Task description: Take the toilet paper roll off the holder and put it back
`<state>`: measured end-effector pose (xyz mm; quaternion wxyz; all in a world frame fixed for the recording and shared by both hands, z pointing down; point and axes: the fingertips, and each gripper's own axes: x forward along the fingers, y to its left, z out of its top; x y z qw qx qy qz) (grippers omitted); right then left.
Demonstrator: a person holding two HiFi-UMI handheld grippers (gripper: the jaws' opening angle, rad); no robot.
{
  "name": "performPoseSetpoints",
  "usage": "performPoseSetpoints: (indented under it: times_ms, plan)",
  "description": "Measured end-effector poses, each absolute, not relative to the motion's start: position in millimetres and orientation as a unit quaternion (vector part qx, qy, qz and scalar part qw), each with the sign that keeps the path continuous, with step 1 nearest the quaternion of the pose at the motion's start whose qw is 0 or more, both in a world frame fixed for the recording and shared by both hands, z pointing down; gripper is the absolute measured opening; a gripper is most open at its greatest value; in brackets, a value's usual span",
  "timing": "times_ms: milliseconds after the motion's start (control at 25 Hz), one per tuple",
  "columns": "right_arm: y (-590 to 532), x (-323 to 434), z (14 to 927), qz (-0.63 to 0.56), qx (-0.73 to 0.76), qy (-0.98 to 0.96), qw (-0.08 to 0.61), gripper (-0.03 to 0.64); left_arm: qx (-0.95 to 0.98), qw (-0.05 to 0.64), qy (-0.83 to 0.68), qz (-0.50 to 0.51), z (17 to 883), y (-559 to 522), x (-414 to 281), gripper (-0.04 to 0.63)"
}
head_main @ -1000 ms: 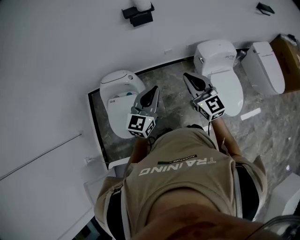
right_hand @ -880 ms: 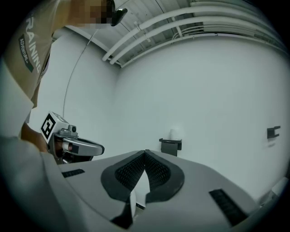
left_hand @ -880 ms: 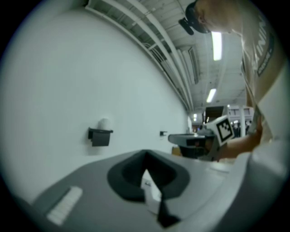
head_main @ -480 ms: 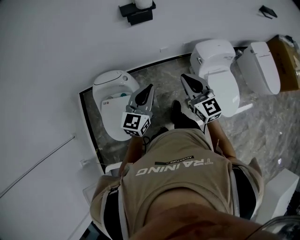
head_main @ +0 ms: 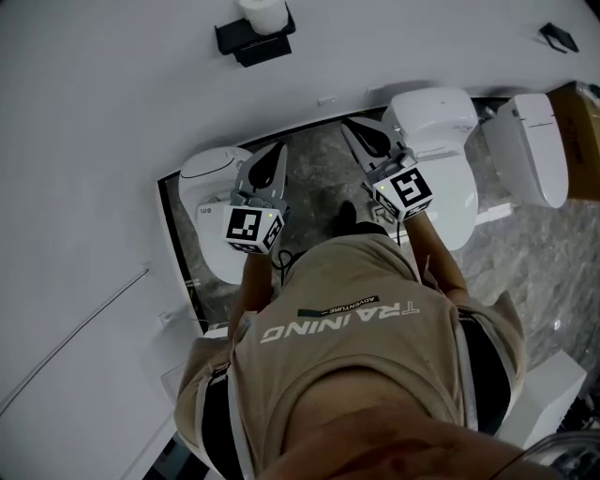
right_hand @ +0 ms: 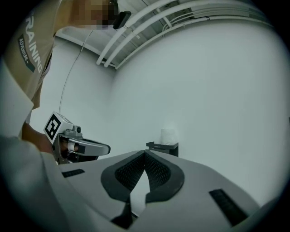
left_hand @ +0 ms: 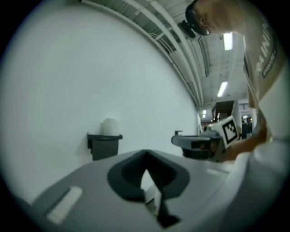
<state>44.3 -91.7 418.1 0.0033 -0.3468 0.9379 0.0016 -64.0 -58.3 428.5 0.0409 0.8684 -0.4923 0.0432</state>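
a: one roll [head_main: 262,13], standing on the black holder [head_main: 246,41] on the wall [head_main: 112,112], well apart from the left claw [head_main: 277,150] and right claw [head_main: 348,128].
b: gripping anything?
a: no, both closed on nothing. reach in like that and a tip may knock the roll to the floor [head_main: 314,173]. they need to open first.

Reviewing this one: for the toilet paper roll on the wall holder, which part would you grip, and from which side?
Grip the toilet paper roll across its curved sides, above the black holder, coming in level from the front. It stands upright on the holder's top, close to the wall, so likely only its front and sides are free.
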Motion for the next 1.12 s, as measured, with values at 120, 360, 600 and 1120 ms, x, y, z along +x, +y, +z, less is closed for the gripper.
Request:
performPoseSetpoints:
  times_ms: [120,360,600,1120]
  plan:
    - [-117.6,49.8,417.3,0.002,-0.326,0.945,0.003,0.012,0.86,0.055,-0.506,0.035,427.6,-83.1,-58.8,0.0]
    - [-156.1,47.8,432.0,-0.021,-0.306,0.952,0.005,0.012,0.842,0.073,-0.534,0.036,432.8,-114.2,-61.5,0.0]
    - [-184.0,39.3,451.9,-0.053,-0.296,0.954,0.002,0.012,0.835,0.096,-0.541,0.036,442.1,-134.6,-65.8,0.0]
    - [-260.3,0.8,428.9,-0.009,-0.311,0.95,-0.018,0.014,0.865,0.056,-0.499,0.012,418.8,-225.9,-87.1,0.0]
